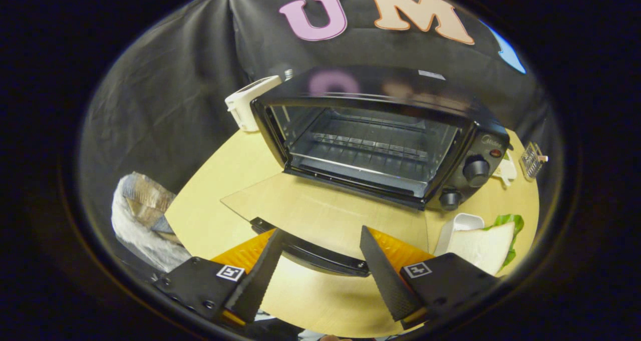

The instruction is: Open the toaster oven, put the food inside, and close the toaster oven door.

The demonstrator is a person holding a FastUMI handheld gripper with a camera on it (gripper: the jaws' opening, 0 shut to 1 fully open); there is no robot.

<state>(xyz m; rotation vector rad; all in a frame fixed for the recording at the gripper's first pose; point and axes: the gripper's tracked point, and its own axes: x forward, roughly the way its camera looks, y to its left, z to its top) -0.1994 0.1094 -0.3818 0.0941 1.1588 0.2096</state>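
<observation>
At the bottom of the frame the gripper [320, 241] has its two fingers spread wide, grasping nothing. Between the fingertips runs the dark handle [313, 253] of the toaster oven's door [325, 213], which lies folded down flat on the pale wooden table [220, 191]; neither finger seems to touch the handle, though the fisheye bend makes that hard to judge. At lower right, just past the right finger, a slice of white bread [483, 248] with a green leaf [511, 226] behind it leans by a small white dish [458, 226]. At lower left, off the table's edge, sits a crumpled bundle of pale cloth or paper [142, 216]. Farther in, at centre, the black toaster oven [380, 135] stands open, its wire rack [370, 148] bare, with two knobs [475, 171] on its right panel. A white device [248, 103] stands by its upper left corner, and a small wire object [532, 159] lies at far right.
</observation>
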